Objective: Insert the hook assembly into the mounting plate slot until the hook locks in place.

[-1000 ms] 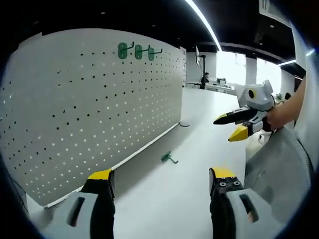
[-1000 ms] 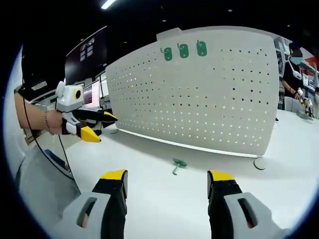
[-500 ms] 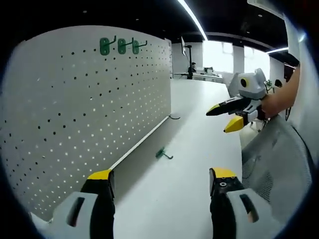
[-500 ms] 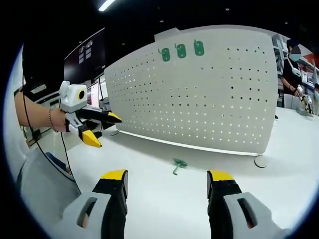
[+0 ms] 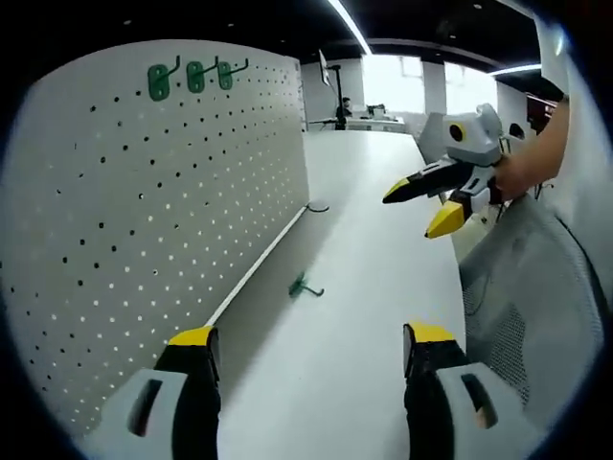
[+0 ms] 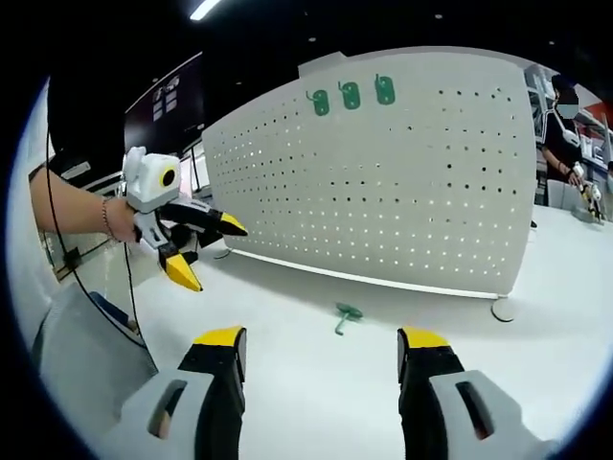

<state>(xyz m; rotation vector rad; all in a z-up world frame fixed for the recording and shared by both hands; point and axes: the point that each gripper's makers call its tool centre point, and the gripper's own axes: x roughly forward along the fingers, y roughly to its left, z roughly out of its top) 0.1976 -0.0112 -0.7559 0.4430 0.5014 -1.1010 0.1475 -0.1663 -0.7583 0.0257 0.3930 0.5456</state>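
A small green hook (image 5: 303,287) lies loose on the white table near the foot of the white pegboard (image 5: 144,230); in the right gripper view the hook (image 6: 345,314) lies ahead between my jaws, in front of the pegboard (image 6: 402,192). Three green hooks (image 5: 192,77) hang at the board's top (image 6: 351,96). My left gripper (image 5: 311,350) is open and empty, well short of the loose hook; it also shows at the left of the right gripper view (image 6: 209,251). My right gripper (image 6: 321,350) is open and empty, seen from the left gripper view (image 5: 421,209) held in the air.
The pegboard stands on round feet (image 6: 503,310) along the white table (image 5: 354,364). A mesh chair back (image 5: 532,316) is at the right. A person (image 6: 565,125) stands beyond the board's right end. Desks and monitors (image 6: 182,182) lie further back.
The left gripper view has swung, so the board and loose hook sit further left. In the right gripper view, the left gripper has drifted right and closer to the board. The loose hook has not moved.
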